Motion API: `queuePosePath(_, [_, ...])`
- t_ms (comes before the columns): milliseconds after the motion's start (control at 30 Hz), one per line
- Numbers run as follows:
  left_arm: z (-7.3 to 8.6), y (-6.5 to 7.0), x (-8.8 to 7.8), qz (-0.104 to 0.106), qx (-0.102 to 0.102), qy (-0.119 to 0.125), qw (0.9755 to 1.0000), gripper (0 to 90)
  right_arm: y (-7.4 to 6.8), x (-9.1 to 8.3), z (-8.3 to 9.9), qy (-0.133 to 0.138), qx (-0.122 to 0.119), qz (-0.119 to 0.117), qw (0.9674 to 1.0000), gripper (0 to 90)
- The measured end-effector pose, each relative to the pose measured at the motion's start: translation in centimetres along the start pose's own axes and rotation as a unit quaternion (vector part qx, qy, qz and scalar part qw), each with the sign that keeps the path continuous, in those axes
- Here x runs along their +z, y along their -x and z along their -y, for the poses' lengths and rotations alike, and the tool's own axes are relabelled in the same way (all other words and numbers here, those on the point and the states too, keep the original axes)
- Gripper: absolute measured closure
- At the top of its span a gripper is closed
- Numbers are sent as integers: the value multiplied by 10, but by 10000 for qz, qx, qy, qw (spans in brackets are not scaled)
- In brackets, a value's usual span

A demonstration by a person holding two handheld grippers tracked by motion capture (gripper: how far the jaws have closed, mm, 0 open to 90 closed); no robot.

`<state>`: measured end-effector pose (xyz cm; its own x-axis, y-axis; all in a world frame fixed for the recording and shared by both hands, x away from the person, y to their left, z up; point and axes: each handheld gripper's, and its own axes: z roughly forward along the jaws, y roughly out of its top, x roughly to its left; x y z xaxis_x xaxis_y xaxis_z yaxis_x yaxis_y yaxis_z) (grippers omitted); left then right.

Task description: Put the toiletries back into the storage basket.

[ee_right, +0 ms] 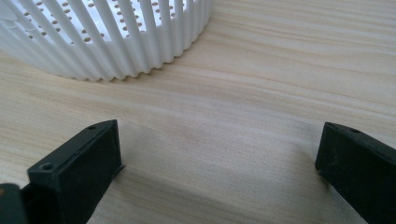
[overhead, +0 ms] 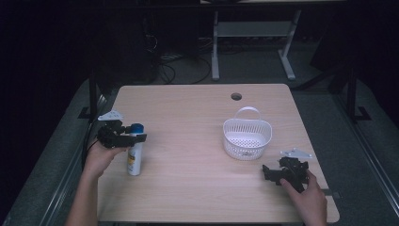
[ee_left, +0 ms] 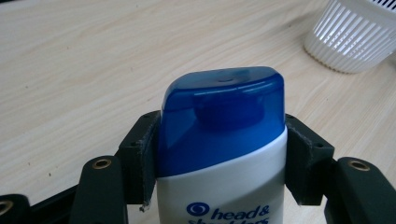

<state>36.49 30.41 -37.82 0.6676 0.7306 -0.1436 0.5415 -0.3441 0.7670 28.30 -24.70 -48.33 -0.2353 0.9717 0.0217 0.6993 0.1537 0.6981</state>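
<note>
From the high view, the left gripper is at the left side of the pale wooden table, clamped near the top of a white plastic shampoo bottle with a blue cap, which stands upright close to the table's left edge. The white slatted plastic basket with a loop handle sits right of centre, well apart from the bottle, and the right gripper lies low near the front right corner, just in front of the basket. In the left gripper view, both black jaws press against the bottle's sides right where the blue cap meets the white body (part of the printed label shows below), with the basket at the upper right. In the right gripper view, the two jaws stand wide apart with bare wood between them, and the basket's ribbed wall rises just beyond.
</note>
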Motion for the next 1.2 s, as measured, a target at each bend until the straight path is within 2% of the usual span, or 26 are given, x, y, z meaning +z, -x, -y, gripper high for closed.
queuePosePath(467, [-4, 6, -7, 81, 303, 497, 9983, 381, 0, 0, 0, -1, 1, -2, 10000, 0])
queuePosePath(633, [-6, 8, -8, 201, 370, 728, 9965, 380, 0, 0, 0, 0, 1, 0, 10000, 0])
queuePosePath(900, [-15, 14, -10, 221, 493, 1017, 9933, 380, 0, 0, 0, -1, 1, 0, 10000, 0])
queuePosePath(1200, [-30, 22, -10, 369, 700, 1128, 9905, 380, 0, 0, 0, -2, 2, -5, 10000, 0])
